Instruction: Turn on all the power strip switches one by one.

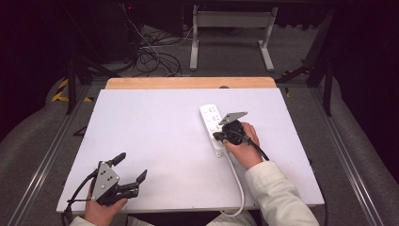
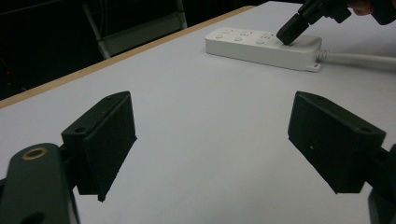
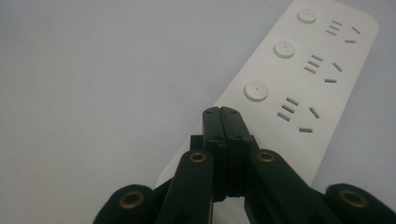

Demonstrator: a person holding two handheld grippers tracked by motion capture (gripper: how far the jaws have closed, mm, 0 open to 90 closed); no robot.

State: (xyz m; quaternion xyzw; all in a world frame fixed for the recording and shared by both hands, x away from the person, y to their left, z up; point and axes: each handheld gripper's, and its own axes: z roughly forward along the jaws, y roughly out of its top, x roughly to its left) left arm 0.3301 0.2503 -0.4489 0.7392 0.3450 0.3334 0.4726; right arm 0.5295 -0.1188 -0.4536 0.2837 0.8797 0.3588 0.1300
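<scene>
White tabletop (image 1: 155, 141) under dark surroundings. At near left, my left gripper (image 1: 128, 169) hovered with its jaws spread wide, nothing between them. Right of centre lay the power strip (image 1: 211, 123), its cord (image 1: 237, 181) trailing toward me; my right gripper (image 3: 226, 116), jaws pressed together, touched its near end.

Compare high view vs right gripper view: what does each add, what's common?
High view alone: the whole white table, the left gripper with fingers spread apart over bare table, the strip's cord running off the near edge, and the floor cables beyond.

Right gripper view alone: close detail of the three round buttons and socket slots, and its fingers pressed together with nothing between them.

Both: the white power strip and the right gripper at its cord end.
</scene>
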